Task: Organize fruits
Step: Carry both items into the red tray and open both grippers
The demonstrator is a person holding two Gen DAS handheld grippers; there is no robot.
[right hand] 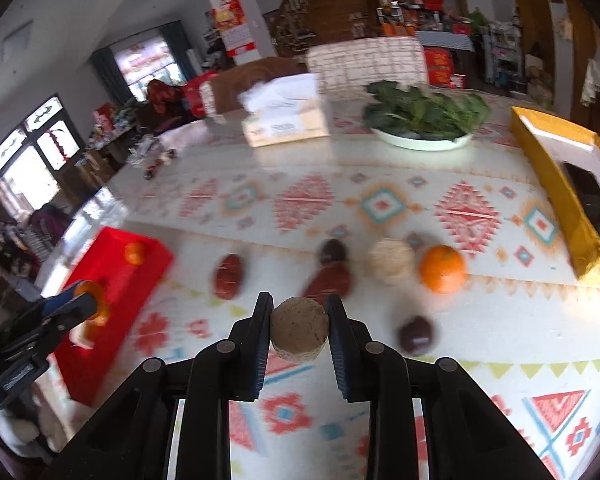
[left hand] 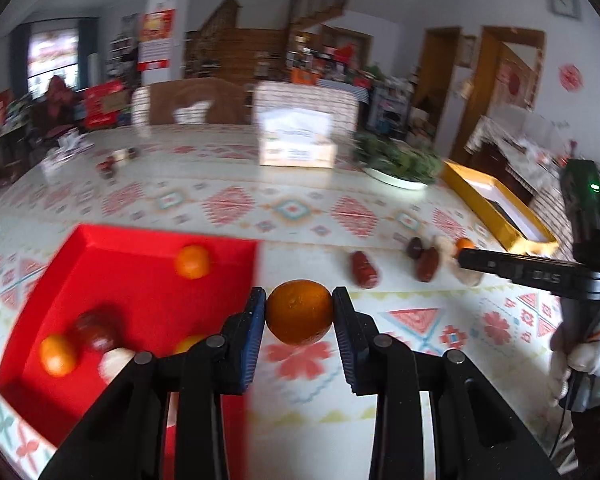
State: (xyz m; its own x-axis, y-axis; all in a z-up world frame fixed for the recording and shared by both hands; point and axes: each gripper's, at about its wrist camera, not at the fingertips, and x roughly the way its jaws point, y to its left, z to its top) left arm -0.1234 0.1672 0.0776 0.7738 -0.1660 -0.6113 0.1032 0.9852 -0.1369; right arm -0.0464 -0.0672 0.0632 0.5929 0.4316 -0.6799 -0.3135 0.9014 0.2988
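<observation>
My left gripper (left hand: 299, 312) is shut on an orange (left hand: 299, 310), held just right of the red tray (left hand: 140, 276). The tray holds oranges (left hand: 192, 261), a dark red fruit (left hand: 96, 330) and a pale fruit. My right gripper (right hand: 299, 322) is shut on a round beige fruit (right hand: 299, 328) above the tablecloth. On the table ahead of it lie red dates (right hand: 228, 276), dark fruits (right hand: 416, 336), another beige fruit (right hand: 391, 261) and an orange (right hand: 443, 269). The right gripper also shows in the left wrist view (left hand: 466, 258), and the left gripper at the left edge of the right wrist view (right hand: 74, 306).
A yellow box (right hand: 556, 184) stands at the right table edge. A white plate of green leaves (right hand: 424, 120) and a tissue box (right hand: 286, 120) stand at the back. Chairs stand behind the table. A patterned cloth (right hand: 380, 208) covers the table.
</observation>
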